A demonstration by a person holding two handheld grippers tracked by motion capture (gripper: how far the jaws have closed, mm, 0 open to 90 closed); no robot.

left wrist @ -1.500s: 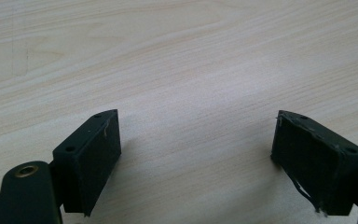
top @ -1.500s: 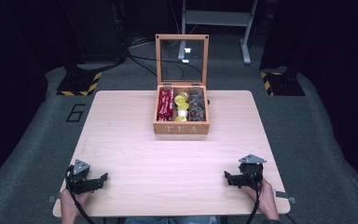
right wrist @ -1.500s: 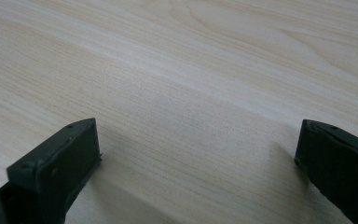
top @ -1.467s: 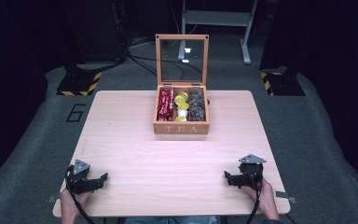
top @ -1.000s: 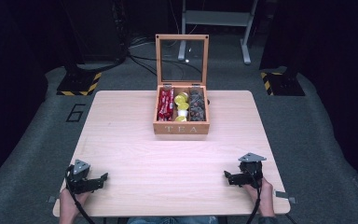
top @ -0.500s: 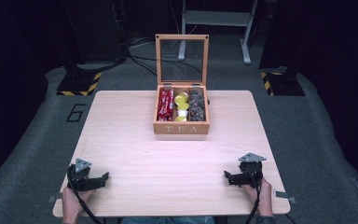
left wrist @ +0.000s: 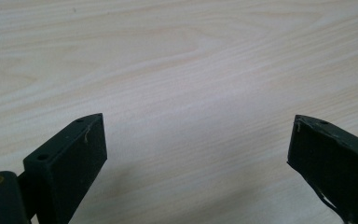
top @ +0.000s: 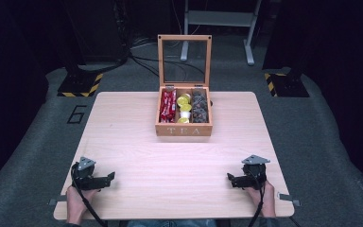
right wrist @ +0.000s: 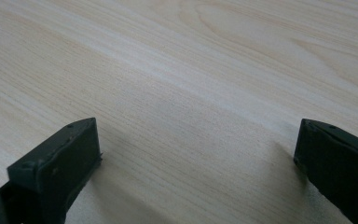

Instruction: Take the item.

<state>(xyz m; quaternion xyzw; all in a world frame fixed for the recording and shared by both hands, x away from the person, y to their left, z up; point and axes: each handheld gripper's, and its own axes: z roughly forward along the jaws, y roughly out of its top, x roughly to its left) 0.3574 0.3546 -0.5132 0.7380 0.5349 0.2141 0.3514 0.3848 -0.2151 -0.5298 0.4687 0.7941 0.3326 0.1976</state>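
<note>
Two grippers rest low at the near edge of the table (top: 123, 123), well apart from the tea box (top: 184, 130), which sits lid-up at the table's far middle w/ red packets (top: 168, 105), yellow pods (top: 184, 107) and dark pods (top: 199, 108) in 3 compartments. Left gripper (top: 109, 176): jaws have just been opening, now wide, nothing btwn them. Right gripper (top: 229, 178): also wide, empty. Risk: a long reach fwd could clip the upright lid (top: 185, 59) or shove the box, since neither gripper steadies it.

A pale wooden table (top: 137, 142) fills the middle of the frame. Around it lies grey floor (top: 38, 142), with yellow-and-black striped bases (top: 79, 85) upper left and upper right.
</note>
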